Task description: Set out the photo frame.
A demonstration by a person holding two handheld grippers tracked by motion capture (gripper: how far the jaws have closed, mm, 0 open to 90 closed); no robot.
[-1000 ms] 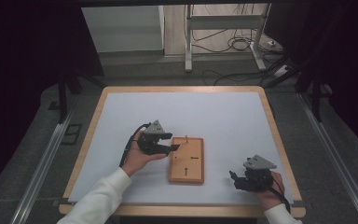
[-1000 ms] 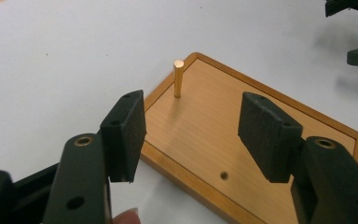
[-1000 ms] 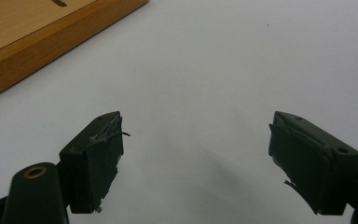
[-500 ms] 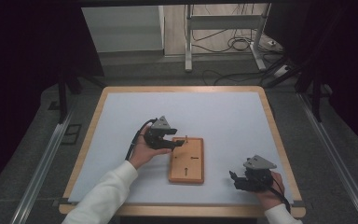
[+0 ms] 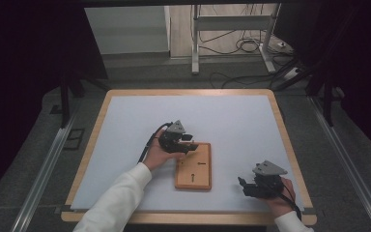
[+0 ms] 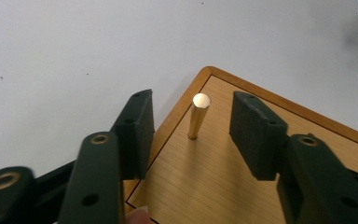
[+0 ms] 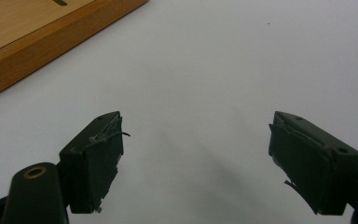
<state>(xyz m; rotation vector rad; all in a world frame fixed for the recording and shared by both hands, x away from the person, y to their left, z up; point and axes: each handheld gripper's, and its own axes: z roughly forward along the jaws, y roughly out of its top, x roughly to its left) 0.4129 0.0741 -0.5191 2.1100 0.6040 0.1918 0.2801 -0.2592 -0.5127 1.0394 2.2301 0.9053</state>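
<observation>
1. A wooden board [image 5: 193, 166] lies flat on the white table [image 5: 232, 121], a little toward the person's side of its middle, with two dark slots in its top face.
2. A small brass peg [image 6: 198, 115] stands upright in the board close to one corner, as the left gripper view shows.
3. The left gripper [image 5: 186, 142] sits over the board's far left corner, held in the person's left hand [image 5: 157, 153].
4. Its jaws have just been closing; the peg stands between them, and a gap shows on either side, so neither pad touches it.
5. The right gripper [image 5: 244, 186] rests near the table's near right edge, well apart from the board, held in the right hand [image 5: 280, 195].
6. Its jaws stand spread apart with only bare table between them; a corner of the board shows at the upper left of the right gripper view.
</observation>
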